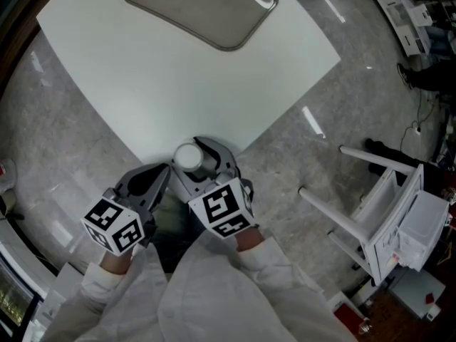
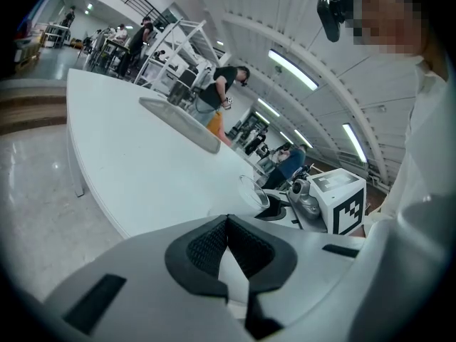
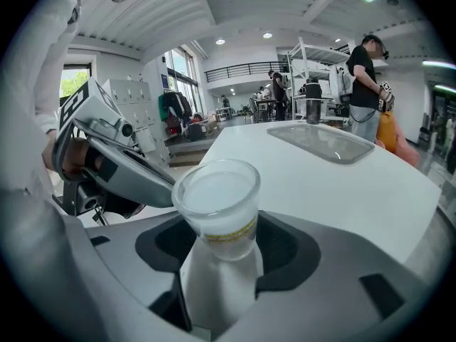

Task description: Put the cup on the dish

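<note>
White sleeves (image 1: pixel 107 280) are closest, one behind each gripper. Each gripper has a cube with black and white squares on it.

Next comes the left gripper (image 1: pixel 165 169). Its two jaws are pressed together and nothing is between them (its own view (image 2: pixel 228 223) shows the dark pads meeting at the tip).

Just beside it is the right gripper (image 1: pixel 203 164). Its jaws are squeezed on a cloudy plastic cup (image 1: pixel 188 155), one pad on each side. In the right gripper view the cup (image 3: pixel 217 205) has its open top up and a thin yellow band around it. The cup is up in the air at the near corner of the white table (image 1: pixel 178 84).

Far across the table lies the grey dish (image 1: pixel 199 6), flat, with rounded corners. The cup and the dish are well apart.

Around the table is a grey speckled floor (image 1: pixel 71 141). On it, to the right, a white frame with legs (image 1: pixel 385 212) lies tipped over.

Farthest off, past the dish, a person in a black top (image 3: pixel 367 84) stands by the table.
</note>
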Demonstrator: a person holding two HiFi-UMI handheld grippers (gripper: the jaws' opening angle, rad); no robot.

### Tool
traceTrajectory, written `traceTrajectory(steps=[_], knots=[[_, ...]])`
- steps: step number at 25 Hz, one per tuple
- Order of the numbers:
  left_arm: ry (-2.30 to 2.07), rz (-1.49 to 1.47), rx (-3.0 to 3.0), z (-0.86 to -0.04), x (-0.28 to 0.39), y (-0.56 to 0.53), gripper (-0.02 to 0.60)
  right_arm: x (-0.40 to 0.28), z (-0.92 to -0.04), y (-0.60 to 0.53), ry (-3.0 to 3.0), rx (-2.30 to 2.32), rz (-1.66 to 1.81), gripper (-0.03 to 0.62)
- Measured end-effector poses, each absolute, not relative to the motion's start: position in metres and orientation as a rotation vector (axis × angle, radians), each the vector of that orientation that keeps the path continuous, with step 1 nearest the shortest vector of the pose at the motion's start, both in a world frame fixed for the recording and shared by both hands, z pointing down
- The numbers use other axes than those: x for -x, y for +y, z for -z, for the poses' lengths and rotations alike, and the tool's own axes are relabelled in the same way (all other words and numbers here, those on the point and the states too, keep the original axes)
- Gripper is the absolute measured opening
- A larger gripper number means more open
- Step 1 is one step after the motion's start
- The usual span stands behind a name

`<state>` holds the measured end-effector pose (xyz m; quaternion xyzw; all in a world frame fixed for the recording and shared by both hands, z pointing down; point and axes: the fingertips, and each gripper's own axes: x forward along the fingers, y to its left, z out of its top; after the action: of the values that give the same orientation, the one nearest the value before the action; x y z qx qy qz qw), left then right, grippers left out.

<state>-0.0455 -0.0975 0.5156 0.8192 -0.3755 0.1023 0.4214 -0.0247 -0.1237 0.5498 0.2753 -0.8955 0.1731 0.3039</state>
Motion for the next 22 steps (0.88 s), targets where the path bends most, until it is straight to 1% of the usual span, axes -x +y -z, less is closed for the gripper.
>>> traceTrajectory(steps=[11,22], knots=[[-0.957,-0.248,-2.092,-0.501,0.054,-0.100,0.008,0.027,-0.534,-0.119,-2.375,-0.751,-0.416,0.262],[-0.935,-0.227,-2.231,-0.458,0.061,-0.120,0.008,0.036,-0.479,-0.132,-2.388,-0.871,-0.331,0.262]])
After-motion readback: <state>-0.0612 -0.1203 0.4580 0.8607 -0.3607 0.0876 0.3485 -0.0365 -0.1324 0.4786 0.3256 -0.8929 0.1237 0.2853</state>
